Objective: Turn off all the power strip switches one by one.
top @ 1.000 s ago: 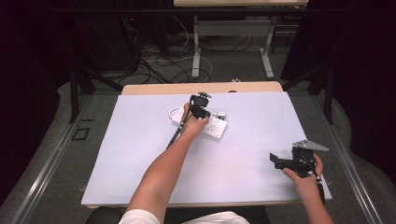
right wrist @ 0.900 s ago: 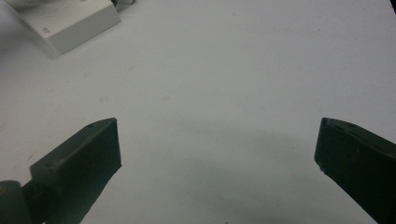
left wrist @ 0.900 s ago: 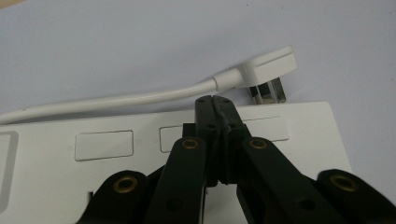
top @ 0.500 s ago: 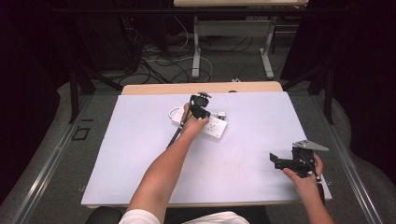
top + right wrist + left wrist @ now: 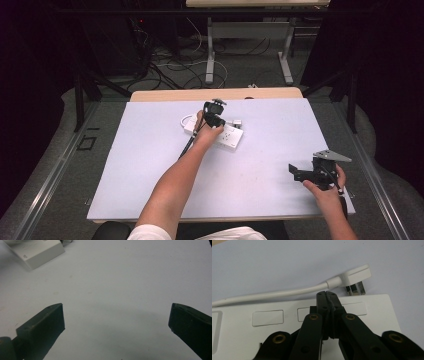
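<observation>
White counter (image 5: 150, 165) is carrying a white power strip (image 5: 222, 135) toward its far middle, with dark floor, cables and grey desk legs (image 5: 211, 47) showing beyond the far edge. Power strip is lying flat, its white cord (image 5: 274, 293) curving along its far side and ending in a white plug (image 5: 355, 276) resting just beside the strip's corner, metal pins touching or nearly touching the strip edge. Left gripper (image 5: 214, 114) is sitting right over the strip, person's left forearm (image 5: 175, 185) reaching in from the bottom; in the left gripper view its fingers (image 5: 323, 302) are pressed fully together with nothing between them, tips hovering over or touching the strip's top near a rectangular recess, contact hard to tell. Right gripper (image 5: 302, 172) is held by the right hand (image 5: 325, 192) near the counter's right front corner, well apart from the strip, grey three-cornered plate on top. In the right gripper view its fingers (image 5: 47, 322) are spread wide over bare counter, gripping nothing, with the strip's corner (image 5: 37, 251) showing at the upper left.
</observation>
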### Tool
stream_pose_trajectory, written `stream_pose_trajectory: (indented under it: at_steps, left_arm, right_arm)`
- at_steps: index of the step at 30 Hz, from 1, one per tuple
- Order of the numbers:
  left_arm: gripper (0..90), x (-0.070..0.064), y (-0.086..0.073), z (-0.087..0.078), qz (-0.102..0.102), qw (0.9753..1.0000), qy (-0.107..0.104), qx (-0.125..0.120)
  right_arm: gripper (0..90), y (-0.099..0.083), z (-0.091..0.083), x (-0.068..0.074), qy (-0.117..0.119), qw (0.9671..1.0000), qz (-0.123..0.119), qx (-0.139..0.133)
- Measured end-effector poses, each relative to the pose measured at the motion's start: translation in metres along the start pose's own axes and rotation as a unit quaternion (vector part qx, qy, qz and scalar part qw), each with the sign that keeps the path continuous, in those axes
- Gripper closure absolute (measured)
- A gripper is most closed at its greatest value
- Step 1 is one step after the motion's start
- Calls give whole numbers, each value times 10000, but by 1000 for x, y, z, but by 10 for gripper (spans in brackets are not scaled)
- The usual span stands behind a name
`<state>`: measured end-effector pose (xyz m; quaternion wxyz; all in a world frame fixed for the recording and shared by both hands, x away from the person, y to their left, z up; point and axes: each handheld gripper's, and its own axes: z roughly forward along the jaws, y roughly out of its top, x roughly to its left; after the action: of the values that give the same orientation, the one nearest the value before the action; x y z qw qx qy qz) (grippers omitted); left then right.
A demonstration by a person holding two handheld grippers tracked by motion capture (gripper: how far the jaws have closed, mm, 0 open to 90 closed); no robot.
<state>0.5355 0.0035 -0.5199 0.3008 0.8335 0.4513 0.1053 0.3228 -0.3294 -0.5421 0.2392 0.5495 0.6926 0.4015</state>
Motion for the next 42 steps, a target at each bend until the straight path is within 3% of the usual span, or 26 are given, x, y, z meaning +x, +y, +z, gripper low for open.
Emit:
stream_pose_trajectory:
  at_steps: [10, 19, 20, 24, 26, 33, 34, 36, 42]
  left_arm:
    - [900, -2, -1, 2, 28, 10000, 44, 24]
    - [900, -2, -1, 2, -75, 10000, 28, 22]
    - [900, -1, -1, 2, 30, 10000, 36, 32]
    - [900, -3, -1, 3, -91, 10000, 36, -11]
    - [900, -1, 0, 3, 26, 10000, 61, 14]
    - [900, -2, 0, 2, 5, 10000, 69, 52]
    - [900, -4, 0, 2, -98, 9999, 75, 0]
    - [900, -2, 0, 1, 37, 10000, 56, 20]
    - [900, -7, 1, -2, 50, 10000, -33, -37]
  right_arm:
    - [0, 0, 0, 0, -7, 10000, 23, 1]
    - [0, 0, -1, -1, -9, 10000, -13, -16]
    - [0, 0, -1, -1, -8, 10000, -13, -16]
    - [0, 0, -1, -1, -9, 10000, -11, -17]
    - [0, 0, 0, -1, -50, 10000, -2, -28]
    - [0, 0, -1, -1, -26, 10000, 12, -24]
    - [0, 0, -1, -1, -19, 10000, 1, -20]
    - [0, 0, -1, -1, -17, 10000, 3, -23]
    - [0, 1, -1, 0, -16, 10000, 11, -32]
